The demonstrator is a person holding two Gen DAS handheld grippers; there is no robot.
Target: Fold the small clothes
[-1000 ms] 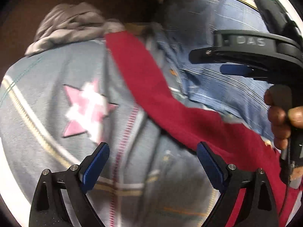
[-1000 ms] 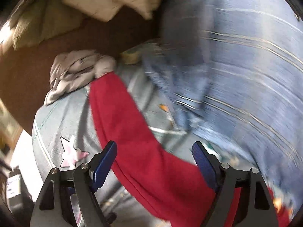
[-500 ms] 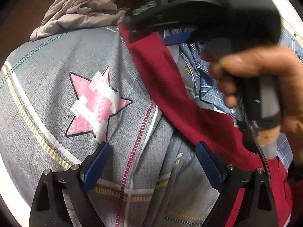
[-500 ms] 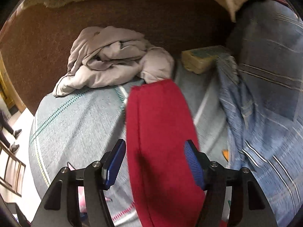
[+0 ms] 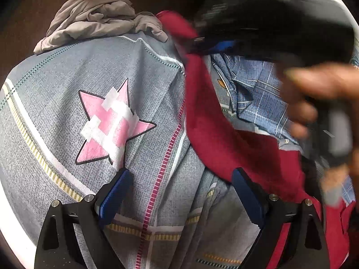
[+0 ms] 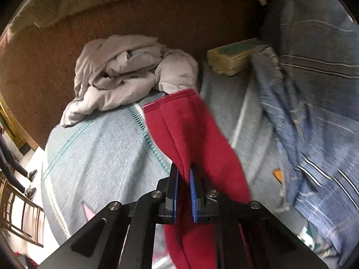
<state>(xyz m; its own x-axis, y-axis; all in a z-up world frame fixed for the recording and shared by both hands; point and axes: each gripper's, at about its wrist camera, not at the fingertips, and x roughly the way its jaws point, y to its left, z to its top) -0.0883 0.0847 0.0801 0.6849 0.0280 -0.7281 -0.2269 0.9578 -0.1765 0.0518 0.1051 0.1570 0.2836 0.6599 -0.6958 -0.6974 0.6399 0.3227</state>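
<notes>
A dark red garment [image 5: 215, 132] lies stretched across a grey bedsheet [image 5: 67, 103] with a pink star. My left gripper [image 5: 179, 192] is open and empty, its right finger close beside the red cloth's lower part. My right gripper [image 6: 184, 192] is shut on the red garment [image 6: 190, 134] near its far end, with the cloth pinched between the blue pads. In the left wrist view the right gripper [image 5: 208, 43] shows blurred at the upper right, held by a hand.
A crumpled grey garment [image 6: 125, 71] lies at the sheet's far edge. A blue checked shirt [image 6: 314, 134] lies to the right. A yellowish box [image 6: 233, 56] sits behind it. Brown blanket lies beyond; floor and a chair [image 6: 20, 219] at left.
My right gripper moved along the red garment towards its far end and closed on the cloth. My left gripper stayed open and nearly still.
</notes>
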